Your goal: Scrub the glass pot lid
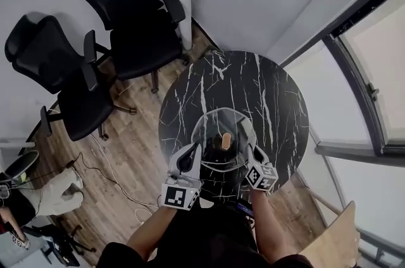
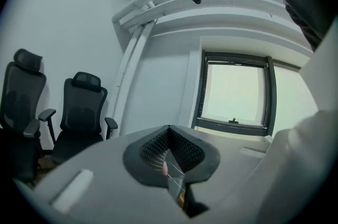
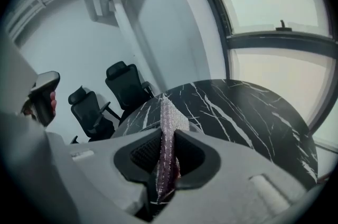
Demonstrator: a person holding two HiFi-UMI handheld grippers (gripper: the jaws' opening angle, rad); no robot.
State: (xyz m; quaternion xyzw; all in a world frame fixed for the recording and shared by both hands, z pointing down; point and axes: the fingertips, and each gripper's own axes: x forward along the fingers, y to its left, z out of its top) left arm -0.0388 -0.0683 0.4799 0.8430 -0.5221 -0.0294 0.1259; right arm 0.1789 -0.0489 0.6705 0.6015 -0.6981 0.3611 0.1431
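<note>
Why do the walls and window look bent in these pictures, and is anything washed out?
Left gripper view: the wide-angle lens bows the window, whose panes glow pale; the clamped glass pot lid barely shows. Right gripper view: same bending, yet the gripped scrub cloth looks sharp. Head view: mild curving.

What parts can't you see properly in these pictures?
- Glass lid: in the head view the left gripper covers its near rim; the left gripper view shows only a sliver.
- Scrub cloth: hidden behind the right gripper in the head view; its lower end sinks between the jaws.
</note>
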